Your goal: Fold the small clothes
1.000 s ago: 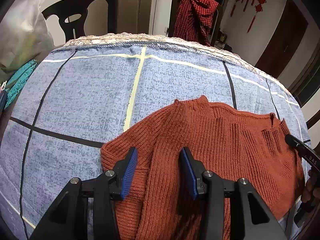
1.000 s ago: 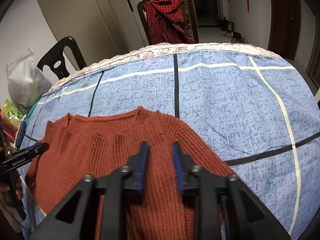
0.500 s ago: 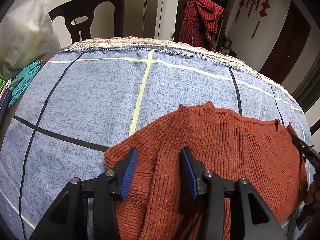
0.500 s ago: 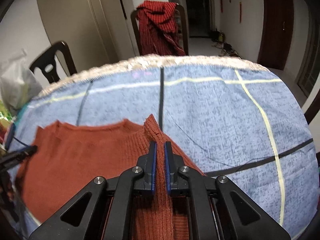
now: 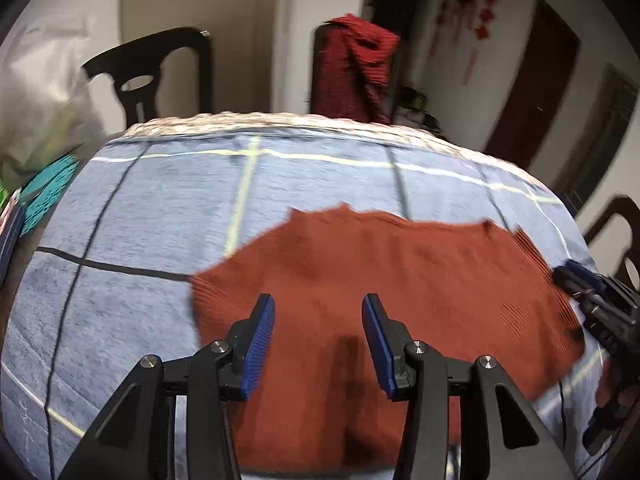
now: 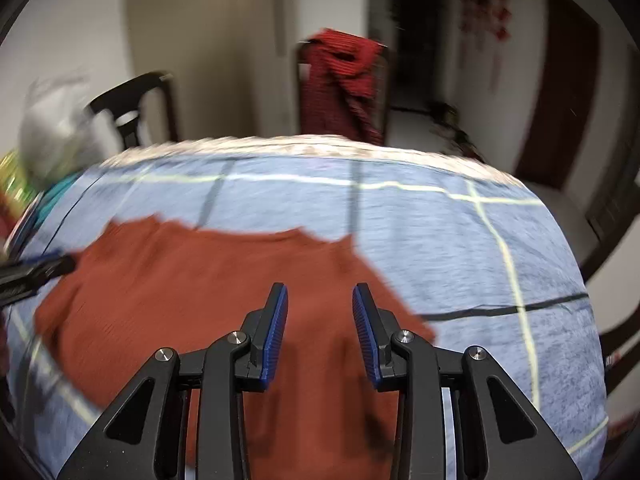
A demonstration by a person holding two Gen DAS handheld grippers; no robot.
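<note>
The right hand-held gripper (image 6: 319, 330), pinched on a ridge of the rust knitted sweater (image 5: 384, 276) a moment ago, is opening empty, the left hand-held gripper (image 5: 318, 346) hovers half-wide; sweater lies released mid-frame on the surface (image 5: 160, 208), so this fold looks laid

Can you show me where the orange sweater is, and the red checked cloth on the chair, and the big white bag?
orange sweater (image 5: 400, 276): left wrist view, middle of its knit body.
red checked cloth (image 6: 340, 80): right wrist view, its draped front over the chair back.
white bag (image 5: 40, 92): left wrist view, its crinkled side.
</note>
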